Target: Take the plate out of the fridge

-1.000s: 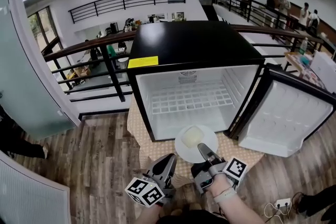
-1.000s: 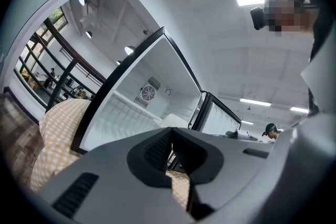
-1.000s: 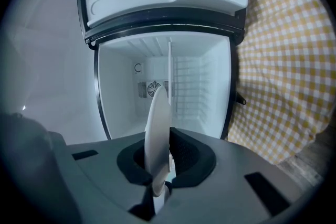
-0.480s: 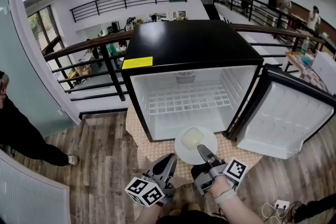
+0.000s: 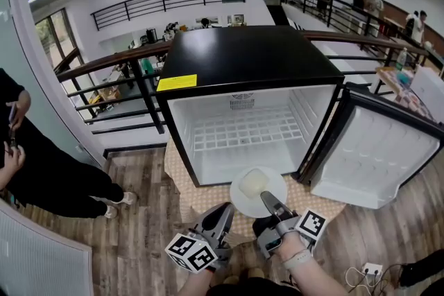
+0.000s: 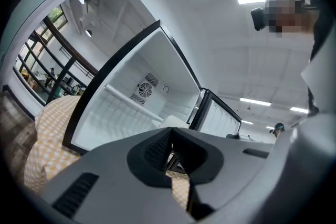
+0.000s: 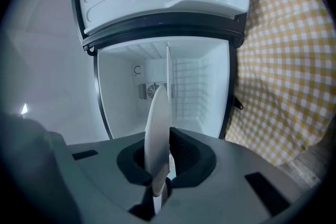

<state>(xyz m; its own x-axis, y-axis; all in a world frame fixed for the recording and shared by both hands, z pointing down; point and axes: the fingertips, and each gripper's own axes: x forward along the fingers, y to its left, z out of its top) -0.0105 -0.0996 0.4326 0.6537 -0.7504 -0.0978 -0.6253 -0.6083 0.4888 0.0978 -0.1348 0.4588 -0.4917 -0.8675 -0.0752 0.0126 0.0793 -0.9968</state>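
The white plate (image 5: 257, 190) hangs in front of the open black mini fridge (image 5: 243, 59), outside its white interior. My right gripper (image 5: 268, 200) is shut on the plate's near rim. In the right gripper view the plate (image 7: 159, 128) shows edge-on between the pads, with the fridge interior (image 7: 157, 89) behind it. My left gripper (image 5: 223, 213) hovers beside the right one, below the plate, shut with nothing in it. In the left gripper view its jaws meet, and the fridge (image 6: 131, 97) stands ahead.
The fridge door (image 5: 374, 152) swings open to the right. A yellow checked cloth (image 5: 191, 197) lies under the fridge on the wood floor. A person in black (image 5: 48, 177) stands at the left. A railing (image 5: 125, 59) runs behind the fridge.
The person at the left has stepped further into view. Plate and both grippers have barely moved; the fridge has slid slightly left in the view.
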